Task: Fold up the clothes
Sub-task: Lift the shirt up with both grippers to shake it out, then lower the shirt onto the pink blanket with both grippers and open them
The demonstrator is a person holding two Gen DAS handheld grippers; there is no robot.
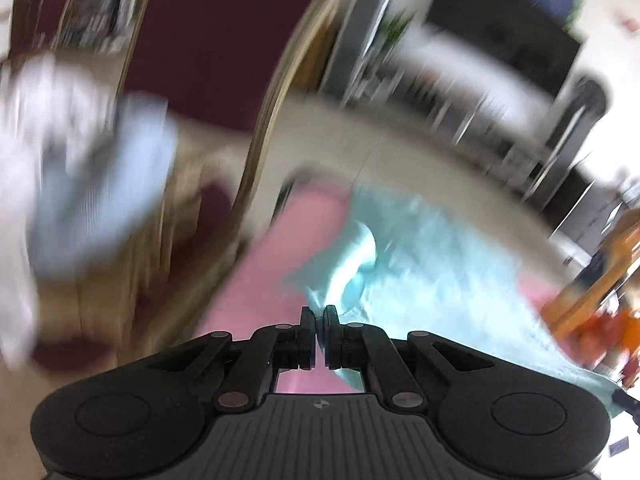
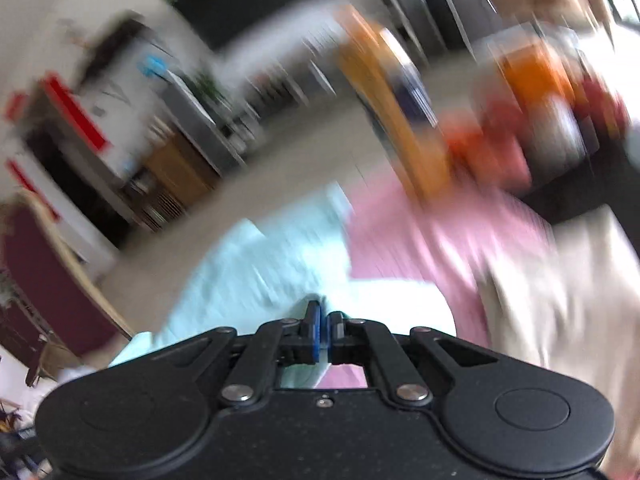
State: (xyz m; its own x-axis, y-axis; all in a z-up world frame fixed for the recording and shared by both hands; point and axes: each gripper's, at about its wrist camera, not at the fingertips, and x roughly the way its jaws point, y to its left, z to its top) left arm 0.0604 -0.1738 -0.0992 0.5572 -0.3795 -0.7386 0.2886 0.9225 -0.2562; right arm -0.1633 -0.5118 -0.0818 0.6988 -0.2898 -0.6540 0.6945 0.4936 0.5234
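Over a pink surface (image 1: 256, 280), both views are heavily smeared by blur, so only the larger shapes read clearly. From the left wrist, the left gripper (image 1: 319, 312) has its jaws pressed together on an edge of a light blue cloth (image 1: 432, 280), which spreads away to the right across the pink surface. A bunched pale blue and white garment (image 1: 80, 168) shows at the far left, against a wooden frame with a dark red panel (image 1: 208, 40). From the right wrist, the right gripper (image 2: 324, 320) is likewise clenched, and a fold of the light blue cloth (image 2: 256, 276) sits right at its tips; the cloth runs off to the left, with the pink surface (image 2: 440, 240) beyond it on the right. A cream-coloured fabric (image 2: 560, 288) lies at the right edge, near blurred orange and red things (image 2: 520, 120) that cannot be identified.
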